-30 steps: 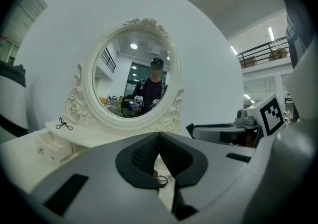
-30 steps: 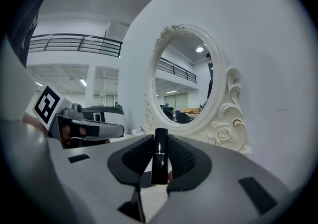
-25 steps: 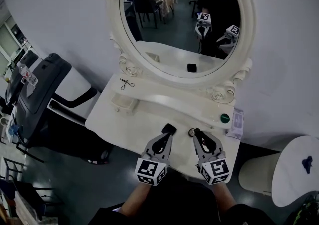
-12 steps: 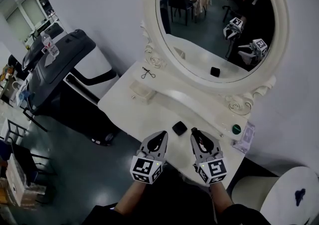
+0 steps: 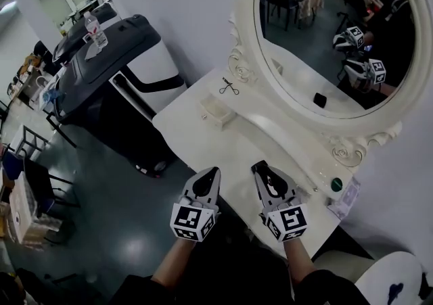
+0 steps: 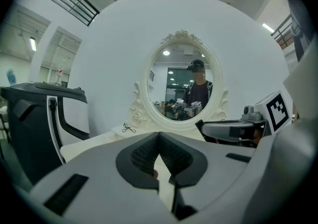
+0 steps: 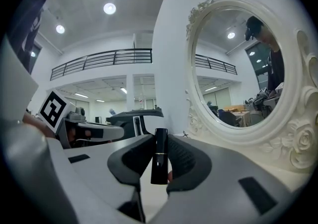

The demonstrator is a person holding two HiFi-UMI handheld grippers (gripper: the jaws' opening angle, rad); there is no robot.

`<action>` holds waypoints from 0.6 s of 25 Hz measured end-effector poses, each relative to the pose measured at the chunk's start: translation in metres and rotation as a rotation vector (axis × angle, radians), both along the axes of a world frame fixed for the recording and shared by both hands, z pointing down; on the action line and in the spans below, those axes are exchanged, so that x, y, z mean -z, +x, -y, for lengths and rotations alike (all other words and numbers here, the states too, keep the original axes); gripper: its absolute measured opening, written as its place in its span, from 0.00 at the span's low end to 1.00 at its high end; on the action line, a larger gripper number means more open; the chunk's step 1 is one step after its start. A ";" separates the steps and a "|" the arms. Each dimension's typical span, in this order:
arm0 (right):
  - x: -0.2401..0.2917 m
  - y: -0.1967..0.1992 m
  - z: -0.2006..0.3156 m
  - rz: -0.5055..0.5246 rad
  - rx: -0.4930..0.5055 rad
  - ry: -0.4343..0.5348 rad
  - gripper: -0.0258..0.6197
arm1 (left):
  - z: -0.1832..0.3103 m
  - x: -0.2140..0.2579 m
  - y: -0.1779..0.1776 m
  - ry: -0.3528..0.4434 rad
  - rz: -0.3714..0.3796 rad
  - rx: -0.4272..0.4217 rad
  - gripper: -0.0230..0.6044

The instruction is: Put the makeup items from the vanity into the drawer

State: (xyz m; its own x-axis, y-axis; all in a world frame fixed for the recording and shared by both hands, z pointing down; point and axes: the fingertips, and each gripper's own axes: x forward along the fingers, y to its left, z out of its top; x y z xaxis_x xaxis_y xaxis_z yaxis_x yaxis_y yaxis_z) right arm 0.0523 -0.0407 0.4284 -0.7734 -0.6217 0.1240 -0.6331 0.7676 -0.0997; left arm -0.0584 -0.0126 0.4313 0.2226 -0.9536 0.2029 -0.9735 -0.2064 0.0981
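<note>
Right gripper (image 7: 160, 141) clamps a black lipstick (image 7: 159, 164), mostly hidden in the head view; left gripper (image 6: 159, 137) is pressed together.

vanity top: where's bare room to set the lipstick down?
Widest bare patch: vanity top between the small drawer box and the left tongs. The ledge below the mirror is bare from the eyelash curler to the green round item. Crowded: right end, where it sits beside a packet. Right tongs hold the lipstick.
</note>
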 end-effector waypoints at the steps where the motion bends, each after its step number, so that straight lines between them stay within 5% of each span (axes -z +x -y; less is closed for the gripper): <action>1: 0.001 -0.006 0.001 0.001 0.008 0.002 0.20 | 0.002 0.000 -0.006 0.001 -0.001 0.008 0.06; 15: -0.010 -0.090 0.049 -0.030 -0.015 -0.010 0.20 | 0.056 -0.010 -0.087 -0.006 -0.039 -0.008 0.06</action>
State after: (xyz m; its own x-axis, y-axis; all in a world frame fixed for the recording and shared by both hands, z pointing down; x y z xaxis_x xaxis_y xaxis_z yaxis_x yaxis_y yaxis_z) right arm -0.0376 -0.0899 0.4384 -0.7598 -0.6318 0.1535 -0.6474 0.7570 -0.0884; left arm -0.1454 -0.0683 0.4417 0.2384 -0.9504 0.1999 -0.9672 -0.2137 0.1376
